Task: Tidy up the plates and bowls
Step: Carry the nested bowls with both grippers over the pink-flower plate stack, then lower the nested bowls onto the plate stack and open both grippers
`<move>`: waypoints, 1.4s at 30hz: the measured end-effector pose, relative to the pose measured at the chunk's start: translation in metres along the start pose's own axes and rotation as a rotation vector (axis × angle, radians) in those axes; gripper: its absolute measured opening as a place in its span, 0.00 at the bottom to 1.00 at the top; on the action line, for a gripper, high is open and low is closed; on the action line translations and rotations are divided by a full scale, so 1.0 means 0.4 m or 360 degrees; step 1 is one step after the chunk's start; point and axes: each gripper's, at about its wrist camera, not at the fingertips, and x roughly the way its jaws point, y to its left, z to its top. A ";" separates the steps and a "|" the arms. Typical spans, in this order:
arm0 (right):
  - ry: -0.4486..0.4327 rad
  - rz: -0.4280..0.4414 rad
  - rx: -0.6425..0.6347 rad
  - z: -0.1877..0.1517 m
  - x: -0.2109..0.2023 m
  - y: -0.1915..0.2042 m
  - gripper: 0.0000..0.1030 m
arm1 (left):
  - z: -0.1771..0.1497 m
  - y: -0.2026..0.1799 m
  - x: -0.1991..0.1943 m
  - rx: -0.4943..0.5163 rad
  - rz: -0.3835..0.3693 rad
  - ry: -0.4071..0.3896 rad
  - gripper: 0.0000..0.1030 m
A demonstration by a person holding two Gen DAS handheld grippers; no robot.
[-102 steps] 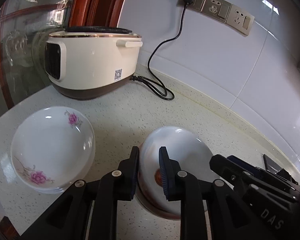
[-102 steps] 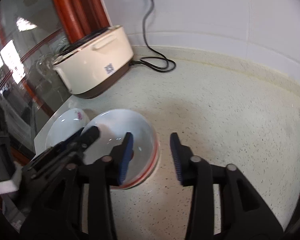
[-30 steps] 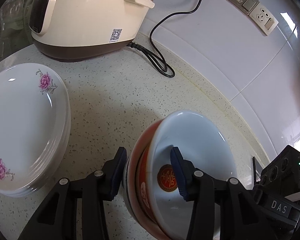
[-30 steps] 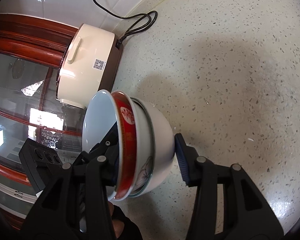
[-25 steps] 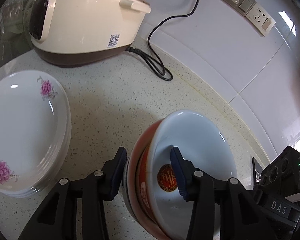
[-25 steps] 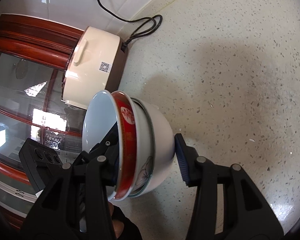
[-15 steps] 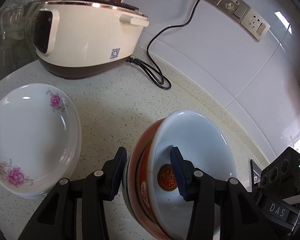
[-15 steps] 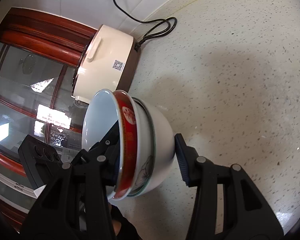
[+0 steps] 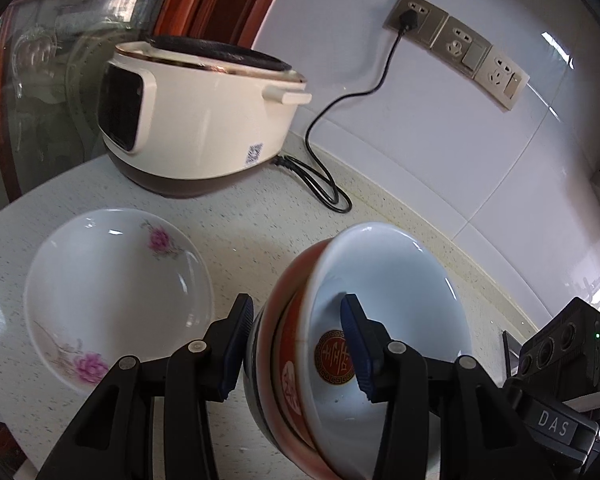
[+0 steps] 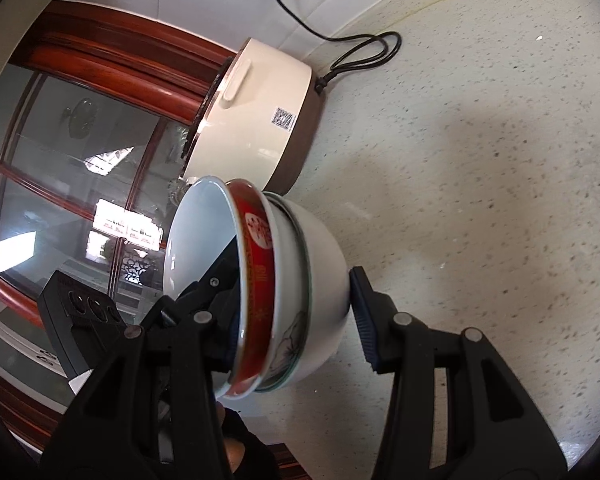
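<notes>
A nested stack of bowls (image 9: 384,320), a red-rimmed one inside a white one, is held tilted above the counter. My left gripper (image 9: 298,346) is shut across its wall, one finger inside and one outside. My right gripper (image 10: 296,312) is shut on the same bowl stack (image 10: 288,288), one finger inside and one against the base. A stack of white plates with pink flowers (image 9: 116,292) lies on the counter to the left of the bowls.
A cream rice cooker (image 9: 196,116) stands at the back left, and it shows in the right wrist view (image 10: 256,116). Its black cord (image 9: 324,184) loops on the speckled counter (image 10: 480,168) up to wall sockets (image 9: 456,48). A glass cabinet with a wooden frame (image 10: 80,128) is on the left.
Both grippers, shut on the bowl stack, have lifted and drawn back from the rice cooker. The plates and the cooker now appear lower and farther in the left wrist view.
</notes>
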 end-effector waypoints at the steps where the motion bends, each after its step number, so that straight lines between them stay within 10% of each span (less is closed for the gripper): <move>1: 0.0001 -0.0002 -0.0004 -0.002 0.004 0.006 0.49 | 0.001 0.005 -0.003 -0.0003 0.0004 -0.0006 0.45; 42: 0.0082 0.0027 -0.0225 -0.038 0.294 0.164 0.49 | 0.079 0.304 -0.015 -0.0295 0.0117 -0.0109 0.45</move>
